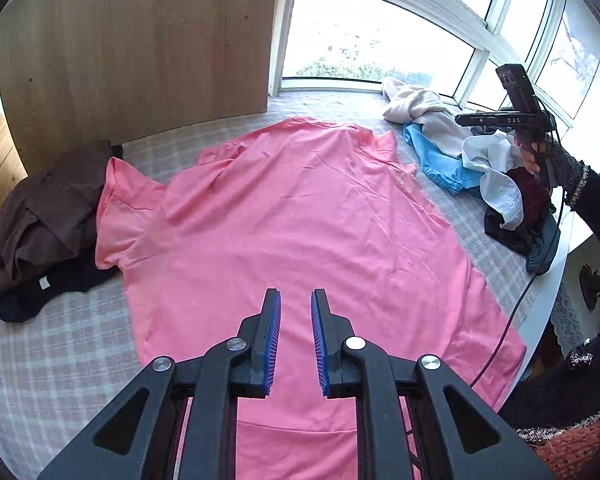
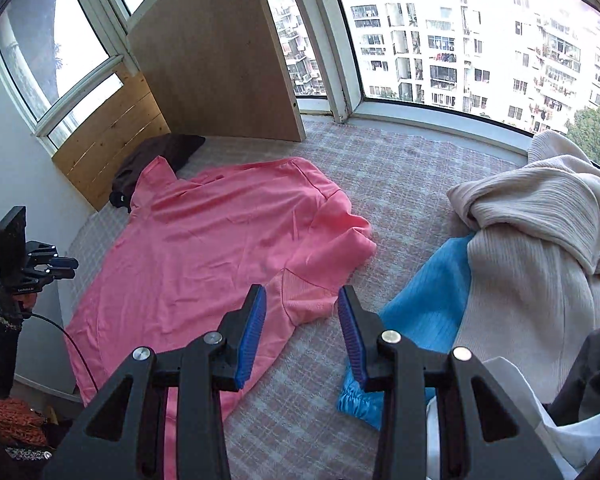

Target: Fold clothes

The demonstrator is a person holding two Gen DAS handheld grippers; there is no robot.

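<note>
A pink T-shirt (image 1: 300,208) lies spread flat, back up, on a checked bedcover (image 1: 60,352). My left gripper (image 1: 296,296) hovers over the shirt's lower half. Its blue pads stand a little apart with nothing between them. In the right wrist view the same shirt (image 2: 204,248) fills the left side, and one crumpled sleeve (image 2: 312,300) lies below my right gripper (image 2: 302,296). That gripper is open and empty, above the cloth. The left gripper (image 2: 66,268) also shows at the far left of this view, held in a hand with a dark sleeve.
Brown clothes (image 1: 48,216) and a black garment (image 1: 48,292) lie left of the shirt. On the right is a heap with a beige sweater (image 2: 540,240), a blue garment (image 2: 424,300) and a white one (image 1: 496,168). A wooden board (image 1: 140,48) and windows stand behind. A cable (image 1: 512,320) hangs over the bed's edge.
</note>
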